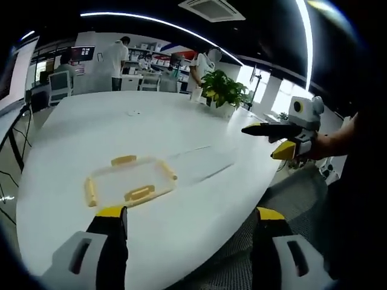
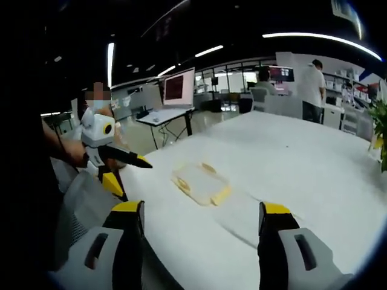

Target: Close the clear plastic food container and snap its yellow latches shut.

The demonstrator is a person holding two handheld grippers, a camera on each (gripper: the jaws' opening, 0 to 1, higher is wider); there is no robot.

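The clear plastic container (image 1: 130,181) lies flat on the white table (image 1: 121,127), with yellow latches (image 1: 139,193) sticking out from its sides. Whether its lid is pressed down I cannot tell. My left gripper (image 1: 190,212) stands open just short of the table's near edge, the container ahead of its left jaw. My right gripper (image 1: 260,142) hovers open off to the right, above the table's rim. In the right gripper view the container (image 2: 201,181) sits just ahead of the open right gripper (image 2: 201,208), and the left gripper (image 2: 130,175) hangs open at the left.
A potted plant (image 1: 224,90) stands at the table's far side. People stand among desks and chairs beyond (image 1: 115,57). A screen on a desk (image 2: 175,87) lies past the table's left end. A grey mesh seat (image 1: 239,254) is below the near edge.
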